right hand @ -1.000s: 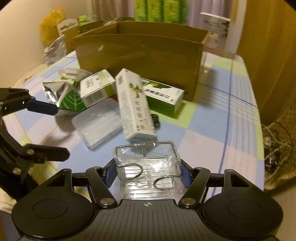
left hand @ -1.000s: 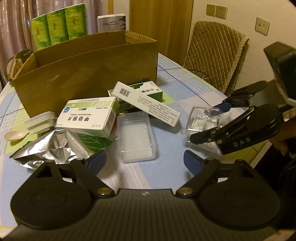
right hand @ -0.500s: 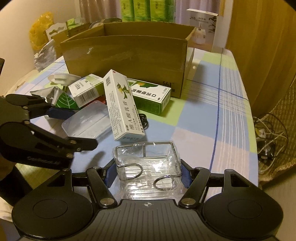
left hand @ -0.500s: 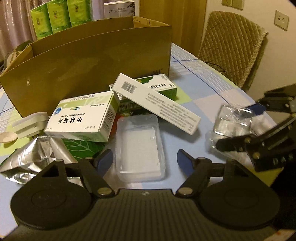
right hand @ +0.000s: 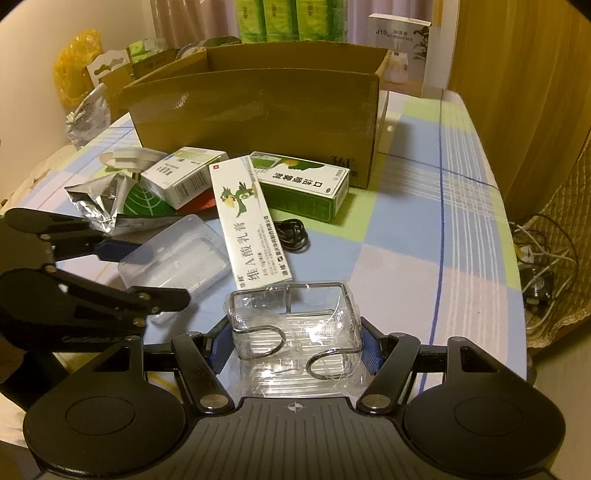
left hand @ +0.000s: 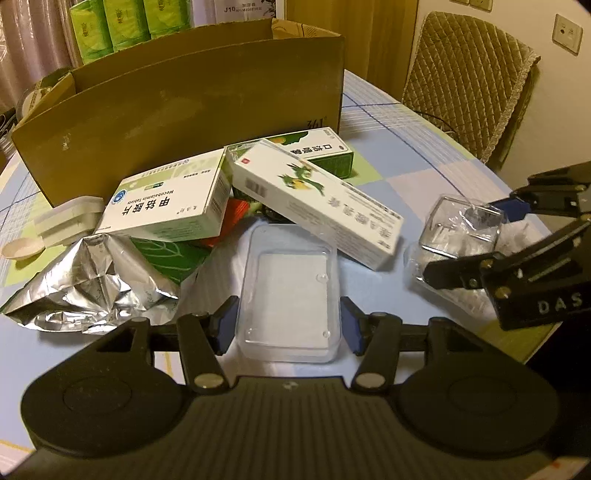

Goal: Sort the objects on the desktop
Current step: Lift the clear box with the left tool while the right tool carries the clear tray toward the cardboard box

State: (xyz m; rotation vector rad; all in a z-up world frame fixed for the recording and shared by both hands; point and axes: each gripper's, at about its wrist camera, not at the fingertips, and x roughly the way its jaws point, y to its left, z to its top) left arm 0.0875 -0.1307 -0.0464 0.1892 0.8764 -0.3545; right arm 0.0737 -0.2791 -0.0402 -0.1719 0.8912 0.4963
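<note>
My left gripper is open with its pads on either side of a flat clear plastic case lying on the table. The case also shows in the right wrist view. My right gripper is shut on a clear plastic box with metal clips, seen in the left wrist view at the right. A long white carton, a white and green tablet box, a green box and a crumpled foil pouch lie in a pile before an open cardboard box.
A black cable lies beside the long carton. A small white container and a spoon sit at the left. Green tissue packs stand behind the cardboard box. A quilted chair stands off the table's right edge.
My left gripper has moved forward and down until its open pads straddle the flat clear case. My right gripper still holds the clear box and has shifted little.
</note>
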